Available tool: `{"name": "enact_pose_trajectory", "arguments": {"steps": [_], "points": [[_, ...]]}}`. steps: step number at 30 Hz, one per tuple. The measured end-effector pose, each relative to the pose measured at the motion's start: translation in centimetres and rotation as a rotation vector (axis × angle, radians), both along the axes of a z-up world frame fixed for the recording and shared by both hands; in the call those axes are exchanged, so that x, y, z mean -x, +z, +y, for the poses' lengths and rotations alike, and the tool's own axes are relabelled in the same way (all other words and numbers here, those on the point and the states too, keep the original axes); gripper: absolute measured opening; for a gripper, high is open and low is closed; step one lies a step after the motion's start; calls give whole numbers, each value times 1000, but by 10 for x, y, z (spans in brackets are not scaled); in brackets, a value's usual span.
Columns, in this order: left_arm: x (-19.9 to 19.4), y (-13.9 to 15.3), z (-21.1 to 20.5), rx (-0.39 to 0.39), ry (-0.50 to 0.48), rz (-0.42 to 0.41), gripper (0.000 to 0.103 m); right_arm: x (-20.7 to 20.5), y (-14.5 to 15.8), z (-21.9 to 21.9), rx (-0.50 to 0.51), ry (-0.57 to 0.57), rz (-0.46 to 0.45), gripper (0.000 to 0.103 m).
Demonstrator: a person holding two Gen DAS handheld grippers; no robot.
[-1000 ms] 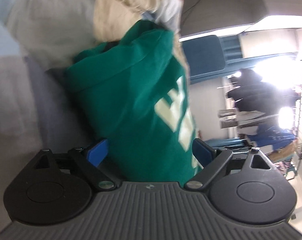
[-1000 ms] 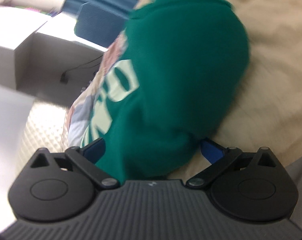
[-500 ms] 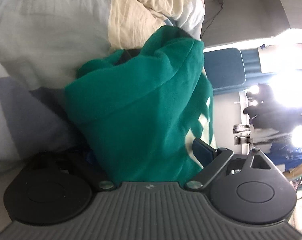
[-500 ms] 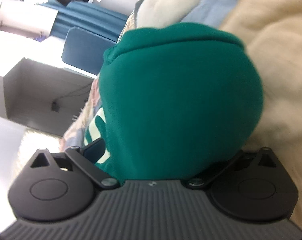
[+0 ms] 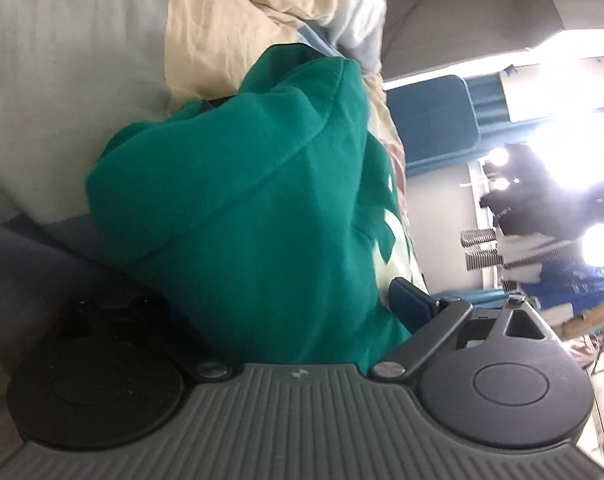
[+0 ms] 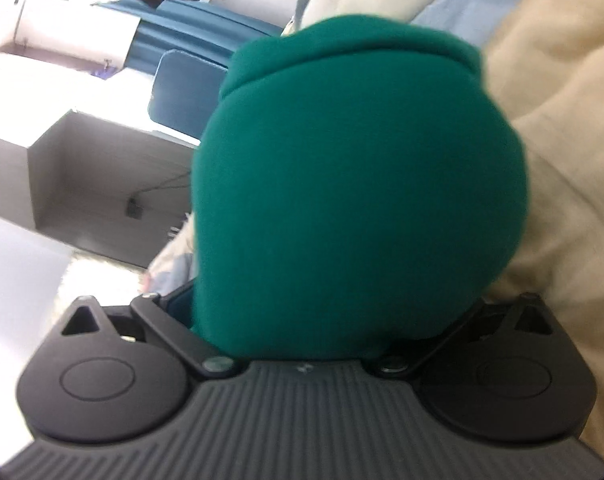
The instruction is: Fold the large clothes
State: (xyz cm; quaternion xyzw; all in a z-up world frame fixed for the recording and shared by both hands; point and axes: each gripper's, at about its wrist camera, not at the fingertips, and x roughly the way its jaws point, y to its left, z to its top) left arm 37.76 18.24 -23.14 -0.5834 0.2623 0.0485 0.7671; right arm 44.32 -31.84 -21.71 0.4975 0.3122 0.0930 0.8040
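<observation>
While both tongs, left [image 5: 298,312] and right [image 6: 322,320], are clamped on the bunched green hoodie [image 5: 242,208] over the bed [image 5: 62,60], so much bulk could slip out and wreck the fold.

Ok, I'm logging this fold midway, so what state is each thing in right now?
Sweatshirt: green, bunched up, lifted off the bedding, not yet flat.
Left tongs: fabric fills the gap between the fingers; grip itself hidden.
Right tongs: likewise buried in fabric; grip hidden.
Bedding: rumpled, cream and grey, behind the sweatshirt.
</observation>
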Motion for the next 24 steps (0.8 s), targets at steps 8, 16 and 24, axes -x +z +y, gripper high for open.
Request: {"name": "enact_pose_trajectory", "arguments": {"steps": [8, 16, 24], "points": [[-3, 3, -6, -31, 47, 2, 96, -36, 3, 18, 94, 51, -34, 96], [10, 10, -17, -113, 65, -22, 56, -25, 19, 17, 126, 84, -120, 40], [18, 20, -16, -115, 29, -88, 27, 6, 73, 0, 190, 127, -255, 32]]}}
